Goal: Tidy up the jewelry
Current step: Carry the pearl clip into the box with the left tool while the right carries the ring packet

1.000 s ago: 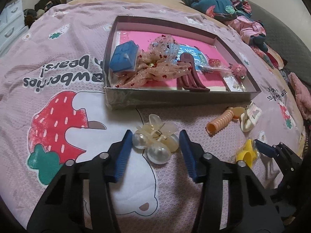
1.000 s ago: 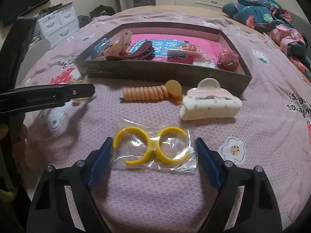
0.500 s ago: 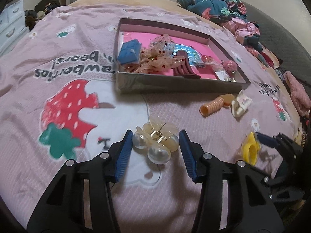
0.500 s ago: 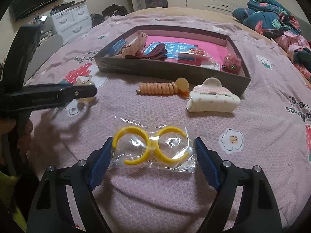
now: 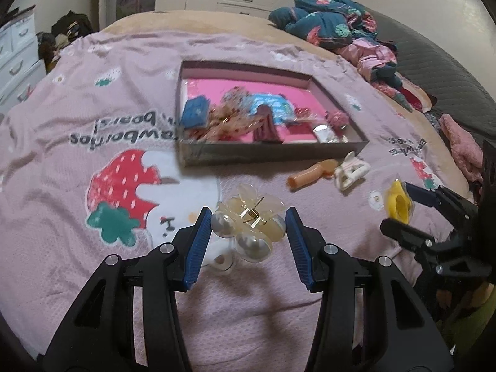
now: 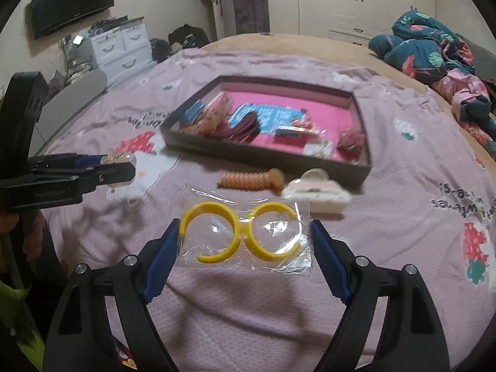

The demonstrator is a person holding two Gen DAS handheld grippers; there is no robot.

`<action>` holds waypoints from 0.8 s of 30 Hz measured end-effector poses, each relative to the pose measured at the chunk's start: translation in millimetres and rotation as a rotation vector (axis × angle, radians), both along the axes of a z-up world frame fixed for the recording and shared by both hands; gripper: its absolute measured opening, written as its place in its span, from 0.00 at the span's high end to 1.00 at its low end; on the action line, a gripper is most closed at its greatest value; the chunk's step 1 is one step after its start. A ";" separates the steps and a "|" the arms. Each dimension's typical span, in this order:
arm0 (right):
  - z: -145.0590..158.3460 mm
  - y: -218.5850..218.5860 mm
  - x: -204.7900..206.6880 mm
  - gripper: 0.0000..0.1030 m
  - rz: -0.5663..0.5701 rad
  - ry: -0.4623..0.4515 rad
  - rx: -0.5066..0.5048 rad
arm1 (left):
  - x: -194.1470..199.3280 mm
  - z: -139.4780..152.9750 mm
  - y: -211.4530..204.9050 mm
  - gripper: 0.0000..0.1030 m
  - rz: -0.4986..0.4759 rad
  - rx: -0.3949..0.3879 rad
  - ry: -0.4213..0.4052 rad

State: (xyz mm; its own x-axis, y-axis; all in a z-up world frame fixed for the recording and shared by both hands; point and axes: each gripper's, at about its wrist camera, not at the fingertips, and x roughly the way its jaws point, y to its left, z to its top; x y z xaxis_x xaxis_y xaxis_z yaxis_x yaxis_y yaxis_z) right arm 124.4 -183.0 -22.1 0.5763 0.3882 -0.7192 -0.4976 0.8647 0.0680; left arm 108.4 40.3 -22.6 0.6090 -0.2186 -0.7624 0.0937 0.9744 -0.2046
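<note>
- Pearl-and-clear plastic: one claw clip (image 5: 249, 228) sits clamped between my left gripper (image 5: 248, 241) pads, lifted off the purple blanket (image 5: 93, 124). I count two big pearls on it.
- One open box (image 6: 361, 172) lies ahead, holding a blurred jumble I cannot count.
- In front of it: one orange coil tie (image 6: 248, 180), then one white claw clip (image 6: 319, 193).
- Two yellow open rings in one clear bag (image 6: 245, 235) are pinched at both edges by my right gripper (image 6: 245, 260), which stands wide.
</note>
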 end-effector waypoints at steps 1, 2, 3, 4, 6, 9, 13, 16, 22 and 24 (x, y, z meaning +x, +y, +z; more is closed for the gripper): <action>3.4 -4.2 1.3 0.22 -0.010 -0.009 -0.003 | 2.2 4.2 -3.0 0.61 -0.007 -0.002 -0.008; 5.8 -6.9 2.3 0.22 -0.017 -0.016 -0.005 | 3.7 6.2 -4.6 0.61 -0.011 -0.002 -0.013; 9.6 -12.4 4.4 0.22 -0.029 -0.024 -0.007 | 6.0 8.8 -6.7 0.61 -0.016 -0.002 -0.018; 11.8 -15.8 6.0 0.22 -0.038 -0.028 -0.008 | 9.4 11.6 -9.7 0.61 -0.024 -0.001 -0.023; 17.1 -23.6 9.9 0.22 -0.055 -0.038 -0.009 | 15.1 16.1 -14.7 0.61 -0.035 -0.005 -0.032; 25.7 -36.5 16.3 0.22 -0.083 -0.057 -0.015 | 24.0 23.2 -22.9 0.61 -0.051 -0.006 -0.049; 36.4 -48.4 23.0 0.22 -0.106 -0.082 -0.020 | 37.2 33.2 -31.9 0.61 -0.070 -0.012 -0.067; 45.0 -54.4 29.9 0.22 -0.117 -0.102 -0.022 | 47.0 39.1 -38.7 0.61 -0.082 -0.008 -0.079; 58.9 -55.6 48.1 0.22 -0.124 -0.130 -0.019 | 72.1 47.1 -46.6 0.61 -0.089 0.006 -0.094; 62.8 -53.9 55.9 0.22 -0.123 -0.143 -0.019 | 81.0 47.8 -46.7 0.61 -0.089 0.005 -0.093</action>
State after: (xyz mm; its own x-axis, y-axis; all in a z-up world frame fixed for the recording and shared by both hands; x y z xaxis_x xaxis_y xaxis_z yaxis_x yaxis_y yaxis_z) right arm 180.4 -236.9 40.7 0.7157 0.2955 -0.6328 -0.3911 0.9202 -0.0126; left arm 189.4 -6.4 25.2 0.6555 -0.2716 -0.7047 0.1986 0.9622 -0.1861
